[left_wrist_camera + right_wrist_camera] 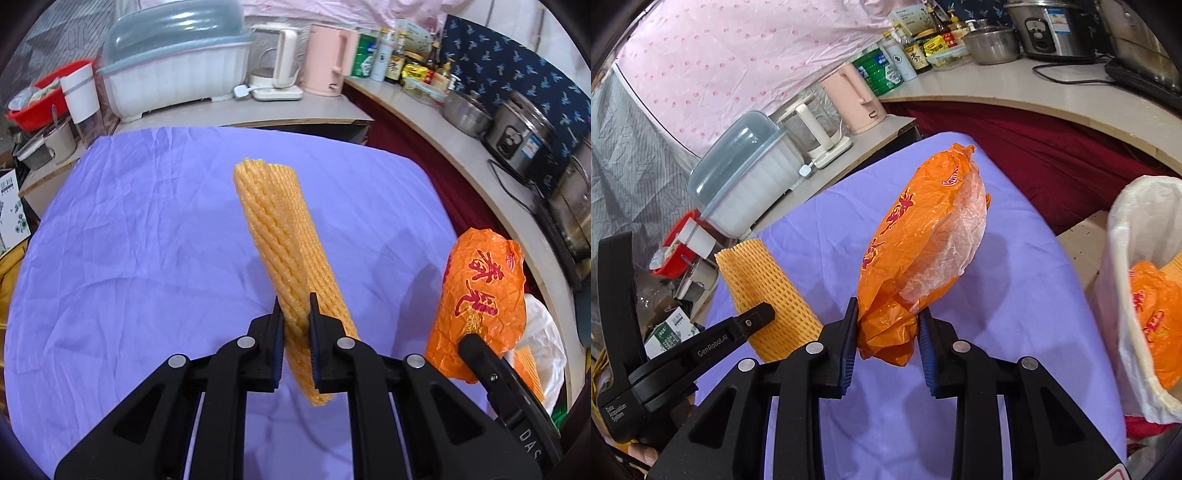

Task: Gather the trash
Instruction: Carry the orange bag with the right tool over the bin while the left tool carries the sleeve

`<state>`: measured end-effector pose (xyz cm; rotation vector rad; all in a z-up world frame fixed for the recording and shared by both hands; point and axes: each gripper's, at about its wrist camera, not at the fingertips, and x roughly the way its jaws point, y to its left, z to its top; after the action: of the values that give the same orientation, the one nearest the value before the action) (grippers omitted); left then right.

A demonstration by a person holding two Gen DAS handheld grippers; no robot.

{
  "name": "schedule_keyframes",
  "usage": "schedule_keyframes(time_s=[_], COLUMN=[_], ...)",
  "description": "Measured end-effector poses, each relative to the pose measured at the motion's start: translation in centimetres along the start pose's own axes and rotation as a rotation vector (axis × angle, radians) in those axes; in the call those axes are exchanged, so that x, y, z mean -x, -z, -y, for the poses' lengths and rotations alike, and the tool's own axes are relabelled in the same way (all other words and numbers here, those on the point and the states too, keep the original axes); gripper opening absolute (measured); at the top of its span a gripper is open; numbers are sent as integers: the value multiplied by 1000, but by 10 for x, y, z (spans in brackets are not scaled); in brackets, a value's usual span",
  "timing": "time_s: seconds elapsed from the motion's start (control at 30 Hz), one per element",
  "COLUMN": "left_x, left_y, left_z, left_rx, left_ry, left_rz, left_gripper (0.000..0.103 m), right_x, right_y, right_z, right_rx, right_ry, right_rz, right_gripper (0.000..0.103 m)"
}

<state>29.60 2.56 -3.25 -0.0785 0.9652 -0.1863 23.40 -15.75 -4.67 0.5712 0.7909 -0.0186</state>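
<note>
My left gripper (294,306) is shut on a yellow foam net sleeve (275,229), which stands lifted above the purple cloth (129,258). The same foam net sleeve (761,291) and the left gripper (768,312) show at the left of the right wrist view. My right gripper (888,314) is shut on a crumpled orange plastic bag (916,236) with red print, also held off the cloth. That orange bag (480,295) appears at the right of the left wrist view. A bin lined with a white bag (1123,295) stands at the right and holds orange and yellow trash.
A dish box with a clear lid (173,66), a white kettle (277,62) and a pink kettle (328,59) stand behind the table. Bottles, a steel pot (465,110) and cookers line the curved counter (406,99) at right. A red basin (40,99) sits at left.
</note>
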Motion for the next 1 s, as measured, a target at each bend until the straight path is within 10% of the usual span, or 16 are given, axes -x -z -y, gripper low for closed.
schedule_keyframes(time_s=[1.0], left_x=[74], left_y=[82], left_z=[212], left_rx=[-327], left_ry=[181], left_rz=[38], left_gripper=[11], right_x=[147], right_y=[26], right_z=[174], right_rx=[-215], right_ry=[157], right_rz=[154], right_gripper=[28])
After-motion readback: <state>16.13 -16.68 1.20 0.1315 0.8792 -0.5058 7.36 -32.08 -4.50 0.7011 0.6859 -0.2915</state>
